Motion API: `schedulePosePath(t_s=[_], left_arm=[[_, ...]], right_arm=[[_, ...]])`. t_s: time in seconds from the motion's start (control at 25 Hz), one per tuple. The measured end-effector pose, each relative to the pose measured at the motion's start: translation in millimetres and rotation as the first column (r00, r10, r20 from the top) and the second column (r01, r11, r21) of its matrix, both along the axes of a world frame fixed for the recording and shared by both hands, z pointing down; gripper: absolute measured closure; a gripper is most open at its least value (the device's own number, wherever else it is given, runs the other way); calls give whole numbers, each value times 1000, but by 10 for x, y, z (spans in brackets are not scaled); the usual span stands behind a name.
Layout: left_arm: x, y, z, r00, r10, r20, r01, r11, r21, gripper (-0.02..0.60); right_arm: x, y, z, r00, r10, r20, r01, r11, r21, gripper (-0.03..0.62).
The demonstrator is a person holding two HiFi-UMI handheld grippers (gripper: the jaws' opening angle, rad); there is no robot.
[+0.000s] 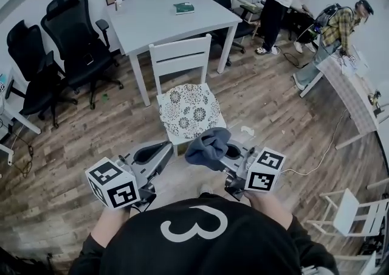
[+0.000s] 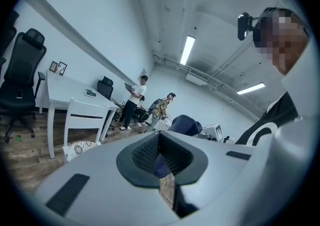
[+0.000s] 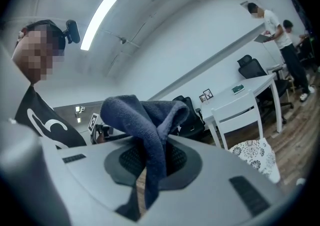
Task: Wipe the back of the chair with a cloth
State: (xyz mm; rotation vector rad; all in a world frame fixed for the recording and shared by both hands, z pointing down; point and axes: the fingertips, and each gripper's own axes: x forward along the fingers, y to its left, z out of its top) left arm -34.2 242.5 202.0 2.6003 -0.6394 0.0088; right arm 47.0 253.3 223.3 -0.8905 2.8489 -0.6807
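Holding in your right gripper (image 3: 150,165), jaws clamped mid-fold: one blue knit cloth (image 3: 145,115), soft, light, limp; your left gripper (image 2: 159,155) closed on nothing; white chair back (image 1: 180,56) far ahead, likely unwiped.

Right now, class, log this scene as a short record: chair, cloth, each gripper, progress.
chair: white, patterned cushion on the seat, beside the white table
cloth: dark blue, bunched, held short of the chair
left gripper: jaws together, nothing between them
right gripper: jaws shut on the cloth
progress: chair back not yet touched
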Motion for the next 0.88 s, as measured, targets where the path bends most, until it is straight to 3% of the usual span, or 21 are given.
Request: schedulePosePath(t_s=[0.88], left_arm=[[31, 27, -37, 999, 33, -27, -33, 999, 12, 568]], right_arm=[[0, 1, -82, 999, 43, 12, -43, 999, 15, 553]])
